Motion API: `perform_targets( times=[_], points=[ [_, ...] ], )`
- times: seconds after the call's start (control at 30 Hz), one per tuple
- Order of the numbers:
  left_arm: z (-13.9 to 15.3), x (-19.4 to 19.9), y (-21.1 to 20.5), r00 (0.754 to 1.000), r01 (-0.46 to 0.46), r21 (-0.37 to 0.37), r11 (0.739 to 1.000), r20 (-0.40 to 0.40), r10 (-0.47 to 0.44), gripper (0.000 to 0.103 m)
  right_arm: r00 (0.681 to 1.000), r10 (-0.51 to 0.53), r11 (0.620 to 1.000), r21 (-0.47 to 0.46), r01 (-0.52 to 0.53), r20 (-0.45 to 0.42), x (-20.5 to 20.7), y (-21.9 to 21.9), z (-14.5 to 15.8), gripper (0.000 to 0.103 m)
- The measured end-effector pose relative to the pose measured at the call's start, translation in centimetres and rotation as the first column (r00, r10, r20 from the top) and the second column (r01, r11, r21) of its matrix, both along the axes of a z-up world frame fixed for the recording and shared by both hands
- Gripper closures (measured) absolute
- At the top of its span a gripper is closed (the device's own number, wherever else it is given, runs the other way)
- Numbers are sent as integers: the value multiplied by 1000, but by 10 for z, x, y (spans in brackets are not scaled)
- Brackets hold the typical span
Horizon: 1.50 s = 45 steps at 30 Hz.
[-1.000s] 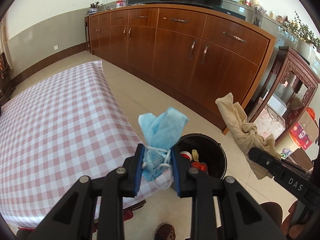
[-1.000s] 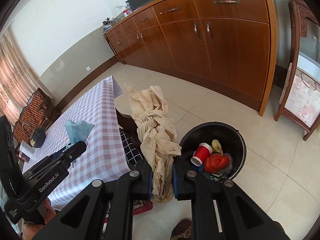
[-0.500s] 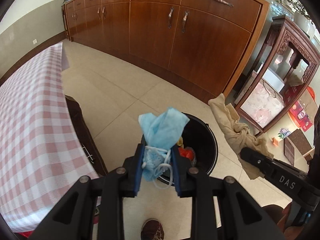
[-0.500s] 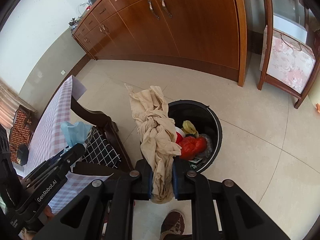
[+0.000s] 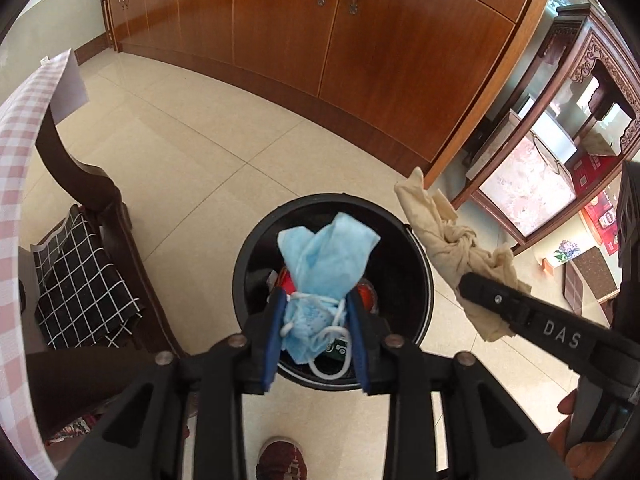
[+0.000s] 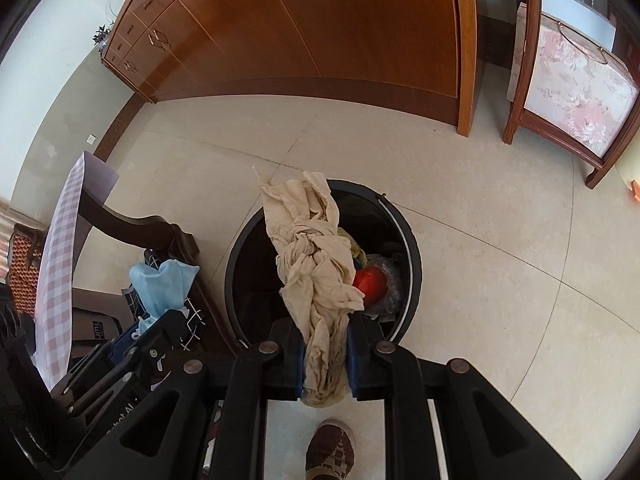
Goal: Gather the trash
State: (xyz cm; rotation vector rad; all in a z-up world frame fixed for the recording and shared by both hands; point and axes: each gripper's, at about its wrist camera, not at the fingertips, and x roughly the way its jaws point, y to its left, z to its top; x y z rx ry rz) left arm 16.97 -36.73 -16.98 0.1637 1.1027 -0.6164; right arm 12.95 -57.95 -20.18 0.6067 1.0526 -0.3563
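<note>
My left gripper (image 5: 316,312) is shut on a crumpled blue face mask (image 5: 324,264) and holds it right above the black round trash bin (image 5: 248,268) on the floor. My right gripper (image 6: 324,344) is shut on a knotted beige cloth (image 6: 316,264), held over the bin (image 6: 412,264), which shows a red item (image 6: 372,280) and other trash inside. The right gripper with the cloth (image 5: 452,240) shows at the right of the left wrist view. The left gripper with the mask (image 6: 164,284) shows at the left of the right wrist view.
A table with a pink checked cloth (image 5: 16,152) and a dark wooden chair with a black grid cushion (image 5: 80,280) stand left of the bin. A long wooden cabinet (image 5: 360,60) runs along the back. A carved side table (image 5: 560,152) stands right. My shoe (image 6: 330,450) is below.
Both grippers moved off the table side and tilted down over the trash bin, still holding the mask and the cloth. The bin now sits directly below them.
</note>
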Motion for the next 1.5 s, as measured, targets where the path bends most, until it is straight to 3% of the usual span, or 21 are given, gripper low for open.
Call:
perform_targets(
  times=[0.13, 0.17, 0.2, 0.23, 0.57, 0.93, 1.07, 1.2, 1.3, 1.5],
  points=[
    [-1, 6, -4, 1000, 2, -8, 1000, -4, -2, 39, 1000, -4, 1000, -12, 4, -22, 12, -6, -5, 79],
    [1, 6, -4, 1000, 1, -13, 1000, 2, -1, 36, 1000, -9, 1000, -16, 8, -27, 14, -7, -5, 69],
    [2, 7, -3, 1000, -1, -16, 1000, 9, 1, 36, 1000, -11, 1000, -13, 10, -27, 16, -8, -5, 57],
    [4, 9, -2, 1000, -3, -19, 1000, 13, 4, 36, 1000, -15, 1000, -11, 15, -22, 16, -8, -4, 54],
    [54, -5, 25, 989, -33, -56, 998, 143, 41, 36, 997, -44, 998, -52, 47, 68, -12, 1, 40, 53],
    [119, -31, 99, 957, -134, -97, 986, 246, 154, 36, 980, 99, 988, -137, -76, 173, -33, 73, 111, 38],
    [139, -40, 138, 932, -200, -98, 975, 288, 221, 33, 958, 178, 978, -146, -148, 223, -31, 111, 134, 34],
    [159, -52, 183, 889, -284, -101, 954, 345, 301, 28, 919, 278, 957, -161, -240, 279, -27, 158, 157, 30],
    [172, -61, 218, 848, -357, -107, 928, 379, 370, 22, 878, 361, 930, -186, -316, 314, -22, 198, 175, 26],
    [184, -75, 289, 769, -504, -121, 855, 387, 509, 22, 786, 500, 865, -241, -439, 364, -17, 274, 200, 21]
  ],
)
